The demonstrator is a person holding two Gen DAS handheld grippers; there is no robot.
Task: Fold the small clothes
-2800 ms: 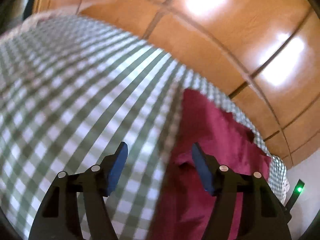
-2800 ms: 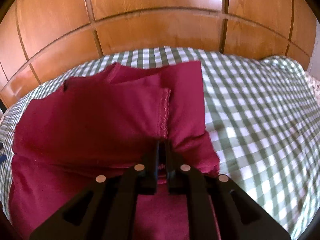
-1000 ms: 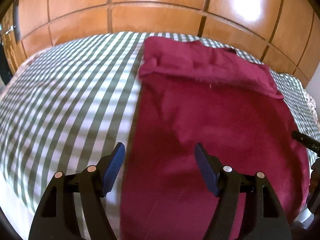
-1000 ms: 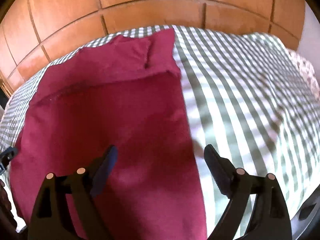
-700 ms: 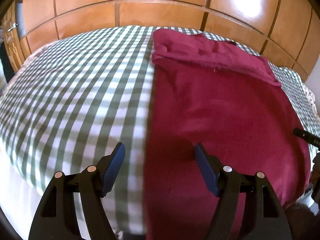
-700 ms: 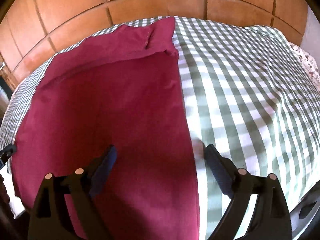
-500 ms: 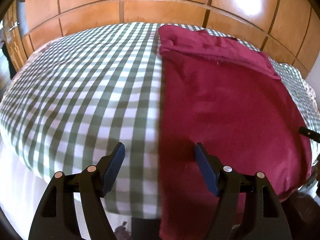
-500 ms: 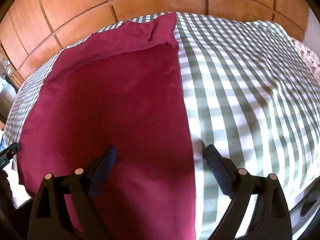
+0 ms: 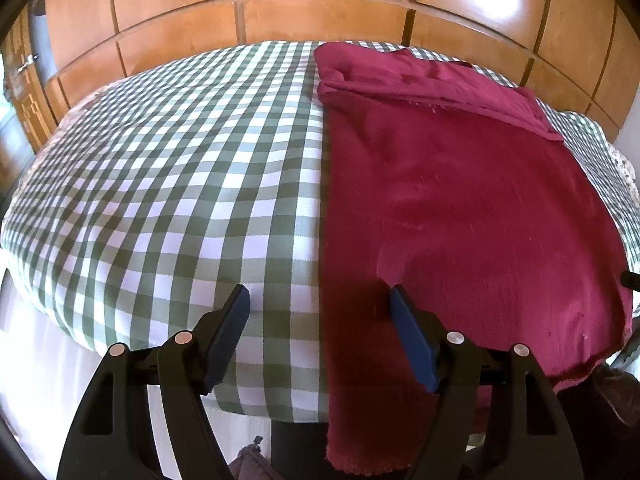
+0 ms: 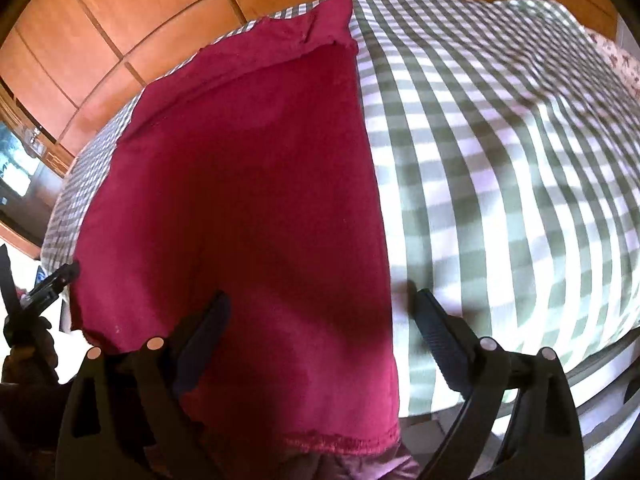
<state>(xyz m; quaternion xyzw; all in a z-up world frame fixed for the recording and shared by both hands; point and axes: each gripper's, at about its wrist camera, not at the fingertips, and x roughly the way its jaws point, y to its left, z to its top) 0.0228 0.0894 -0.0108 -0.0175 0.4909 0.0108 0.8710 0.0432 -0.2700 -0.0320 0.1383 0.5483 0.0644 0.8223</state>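
Note:
A dark red garment (image 9: 460, 200) lies flat on a green and white checked bed cover (image 9: 180, 184), its far end folded over and its near hem hanging over the bed's front edge. My left gripper (image 9: 320, 332) is open and empty above the garment's near left corner. In the right wrist view the garment (image 10: 248, 184) fills the left half. My right gripper (image 10: 320, 328) is open and empty above its near right corner. The left gripper's tip (image 10: 52, 280) shows at the left edge.
A wooden panelled headboard or wall (image 9: 320, 12) stands behind the bed. The checked cover (image 10: 500, 160) spreads wide to the right of the garment and to its left. The bed's front edge (image 9: 120, 364) drops to a white side.
The right gripper let go of the garment's fold and opened. Both grippers drew back to the near edge of the bed, so the garment's near hem is now in view.

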